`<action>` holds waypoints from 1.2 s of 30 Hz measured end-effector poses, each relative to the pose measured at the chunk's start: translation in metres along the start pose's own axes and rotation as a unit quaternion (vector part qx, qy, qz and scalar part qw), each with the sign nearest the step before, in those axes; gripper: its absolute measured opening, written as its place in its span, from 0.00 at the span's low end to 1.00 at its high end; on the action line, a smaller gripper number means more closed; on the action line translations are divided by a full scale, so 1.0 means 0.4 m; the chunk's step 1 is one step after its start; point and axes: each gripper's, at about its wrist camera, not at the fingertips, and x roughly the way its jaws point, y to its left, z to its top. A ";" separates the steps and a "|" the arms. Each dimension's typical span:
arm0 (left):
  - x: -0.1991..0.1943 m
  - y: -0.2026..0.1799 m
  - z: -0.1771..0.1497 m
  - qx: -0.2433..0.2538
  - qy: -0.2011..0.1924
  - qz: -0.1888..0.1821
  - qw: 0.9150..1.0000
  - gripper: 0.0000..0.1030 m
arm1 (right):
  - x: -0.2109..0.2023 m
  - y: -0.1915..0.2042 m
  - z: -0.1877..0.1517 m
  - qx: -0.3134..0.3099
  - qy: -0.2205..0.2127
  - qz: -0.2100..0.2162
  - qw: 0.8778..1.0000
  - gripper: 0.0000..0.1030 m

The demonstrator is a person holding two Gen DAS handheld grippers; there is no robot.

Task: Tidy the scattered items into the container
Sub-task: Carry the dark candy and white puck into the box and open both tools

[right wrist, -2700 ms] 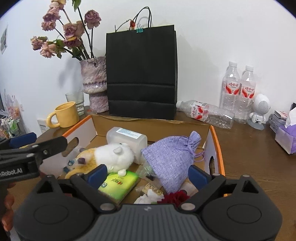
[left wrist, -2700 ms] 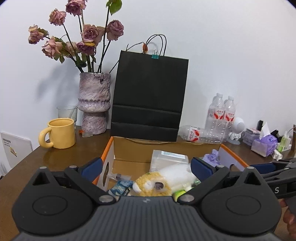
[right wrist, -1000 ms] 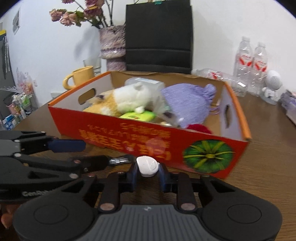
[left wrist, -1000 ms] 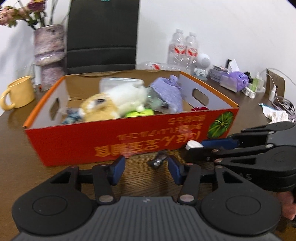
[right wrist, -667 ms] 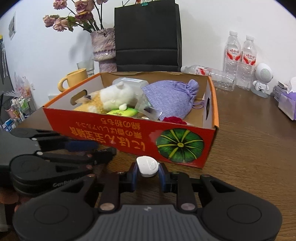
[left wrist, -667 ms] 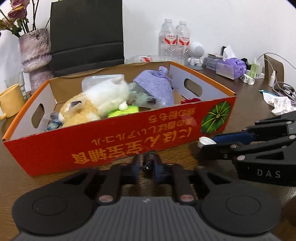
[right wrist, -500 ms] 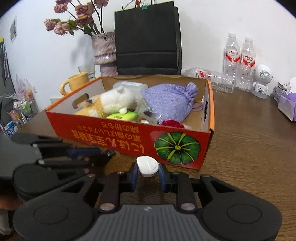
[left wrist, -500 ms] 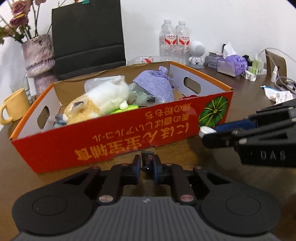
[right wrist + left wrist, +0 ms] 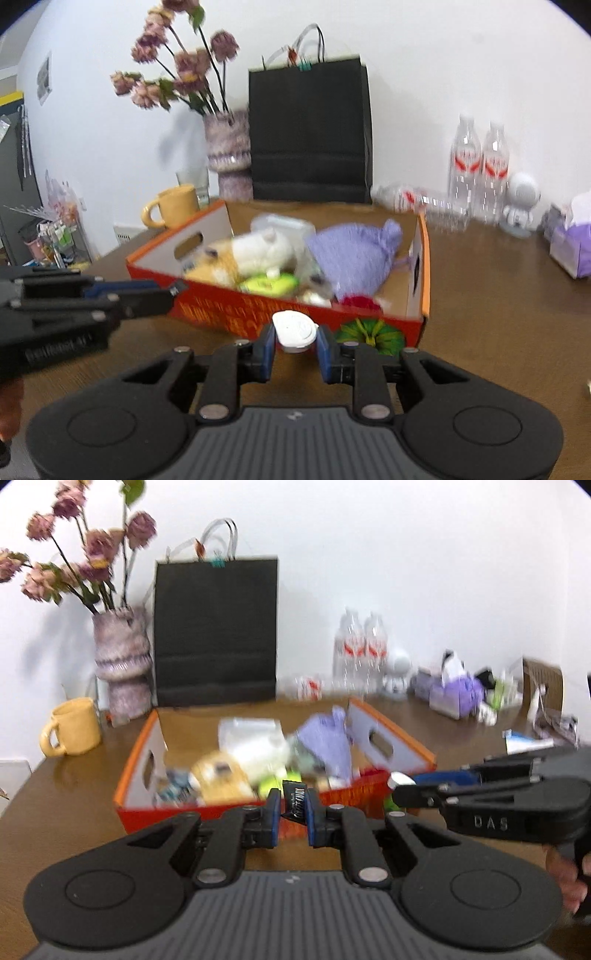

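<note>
Within about 1 second both grippers had risen from table level to above the front wall of the orange box. The left gripper clamped a small dark packet; the right gripper gripped a white oval piece (blurred). Both looked ready to drop in.

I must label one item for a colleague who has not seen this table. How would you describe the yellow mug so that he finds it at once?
Start at the tall black paper bag against the white wall, then move left past the mottled purple vase with dried roses. The yellow mug stands on the wooden table just left of that vase, behind the orange box. It is the only solid yellow cup there; the glass behind it is clear.
</note>
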 end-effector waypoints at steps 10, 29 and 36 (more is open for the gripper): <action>0.007 0.052 0.101 -0.026 -0.050 0.019 0.998 0.14 | -0.013 0.006 0.136 0.012 -0.046 -0.012 0.999 0.22; 0.284 0.155 0.083 -0.067 0.002 0.031 0.997 0.14 | 0.227 -0.068 0.138 0.017 0.028 -0.051 0.998 0.22; 0.338 0.173 0.052 -0.055 0.018 0.046 0.997 0.53 | 0.279 -0.085 0.128 0.020 0.055 -0.037 0.998 0.40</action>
